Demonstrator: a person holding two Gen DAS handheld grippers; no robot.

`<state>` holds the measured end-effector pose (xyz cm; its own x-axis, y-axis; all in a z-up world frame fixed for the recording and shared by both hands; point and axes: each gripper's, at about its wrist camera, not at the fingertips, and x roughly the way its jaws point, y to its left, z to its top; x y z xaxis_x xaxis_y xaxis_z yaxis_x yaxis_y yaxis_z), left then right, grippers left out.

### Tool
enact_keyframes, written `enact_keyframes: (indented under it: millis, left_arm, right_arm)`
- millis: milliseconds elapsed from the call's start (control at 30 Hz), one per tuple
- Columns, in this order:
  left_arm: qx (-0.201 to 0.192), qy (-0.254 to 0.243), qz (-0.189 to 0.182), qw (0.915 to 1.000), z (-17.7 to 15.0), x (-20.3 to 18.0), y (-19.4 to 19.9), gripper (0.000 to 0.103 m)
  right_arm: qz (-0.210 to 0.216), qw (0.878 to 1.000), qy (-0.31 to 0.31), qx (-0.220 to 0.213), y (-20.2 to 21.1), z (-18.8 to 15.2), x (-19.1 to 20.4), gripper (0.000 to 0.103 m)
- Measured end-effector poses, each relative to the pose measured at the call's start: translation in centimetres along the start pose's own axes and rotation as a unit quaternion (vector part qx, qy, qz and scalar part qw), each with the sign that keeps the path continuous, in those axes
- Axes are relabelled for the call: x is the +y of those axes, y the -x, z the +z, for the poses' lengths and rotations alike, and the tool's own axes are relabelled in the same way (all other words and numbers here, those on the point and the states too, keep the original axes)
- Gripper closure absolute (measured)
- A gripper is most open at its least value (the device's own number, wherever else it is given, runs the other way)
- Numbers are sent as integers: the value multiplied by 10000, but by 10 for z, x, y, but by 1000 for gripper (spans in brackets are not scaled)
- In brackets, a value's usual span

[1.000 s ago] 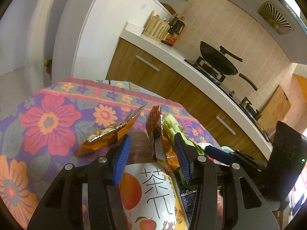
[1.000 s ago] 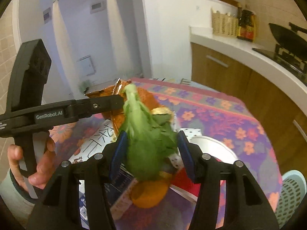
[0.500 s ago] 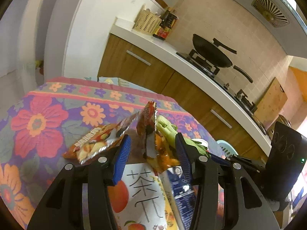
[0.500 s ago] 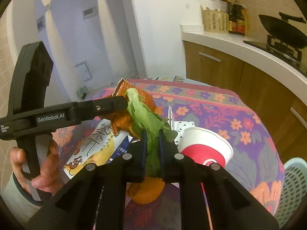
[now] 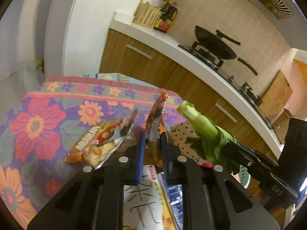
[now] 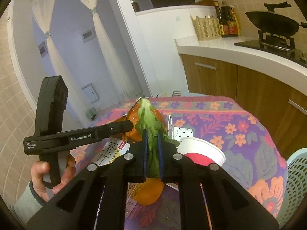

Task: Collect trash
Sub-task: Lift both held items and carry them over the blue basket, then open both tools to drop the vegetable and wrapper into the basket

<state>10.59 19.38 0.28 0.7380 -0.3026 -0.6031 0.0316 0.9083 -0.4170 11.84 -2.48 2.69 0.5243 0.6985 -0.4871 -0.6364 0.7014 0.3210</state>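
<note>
My left gripper point(image 5: 152, 140) is shut on an orange snack wrapper point(image 5: 155, 118) and holds it upright above the flowered table point(image 5: 48, 115). My right gripper point(image 6: 152, 136) is shut on a green leafy vegetable stalk point(image 6: 148, 118) and holds it above the table; the stalk also shows in the left wrist view point(image 5: 203, 126). A second orange snack bag point(image 5: 97, 143) lies on the cloth left of the left gripper. A tea drink carton point(image 5: 145, 197) lies below the left gripper. A red and white paper cup point(image 6: 201, 151) lies beside the right gripper.
A pale blue plastic basket point(image 6: 295, 174) stands off the table's right edge. An orange peel point(image 6: 149, 193) lies under the right gripper. A kitchen counter point(image 5: 191, 57) with a wok point(image 5: 214, 44) runs behind the table. The left hand tool point(image 6: 57, 134) crosses the right view.
My left gripper has closed on the upright orange wrapper. My right gripper, which closed on the green stalk half a second ago, has lifted it a little.
</note>
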Motion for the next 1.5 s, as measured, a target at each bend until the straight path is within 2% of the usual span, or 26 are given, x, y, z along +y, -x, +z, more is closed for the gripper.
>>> enact_keyframes:
  millis: [267, 467, 667, 767, 900, 1033, 1100, 1200, 1267, 1500]
  left_arm:
    - [-549, -229, -10, 9982, 6, -21, 29, 91]
    - [-842, -330, -177, 9957, 9, -38, 53, 91]
    - [-1009, -577, -331, 9927, 11, -68, 69, 91]
    - [-1015, -665, -510, 9913, 7, -88, 68, 91]
    - [-904, -812, -806, 9893, -5, -121, 56, 91]
    - [-719, -1107, -969, 9865, -22, -163, 29, 91]
    - [-523, -1227, -1114, 9848, -31, -186, 9, 91]
    - [-189, -1398, -1252, 9821, -44, -217, -25, 91]
    - [89, -1505, -1324, 9797, -53, -237, -51, 91]
    - [776, -1785, -1383, 9711, -74, -284, -123, 91]
  right_arm:
    - [274, 9989, -37, -379, 21, 13, -1, 96]
    - [450, 9971, -74, -610, 40, 24, 3, 97]
    - [245, 9959, 29, -869, 74, 25, 2, 97]
    - [-43, 9950, 45, -996, 96, 17, -7, 97]
    - [-528, 9923, -23, -1121, 124, -3, -29, 97]
    - [-1468, 9826, -15, -1139, 150, -28, -57, 97]
    - [-1866, 9764, -83, -1079, 161, -41, -76, 97]
    - [-2229, 9698, -295, -942, 171, -55, -105, 97]
    - [-2562, 9618, -585, -760, 177, -70, -134, 97]
    - [-2752, 9446, -1786, -59, 169, -114, -219, 96]
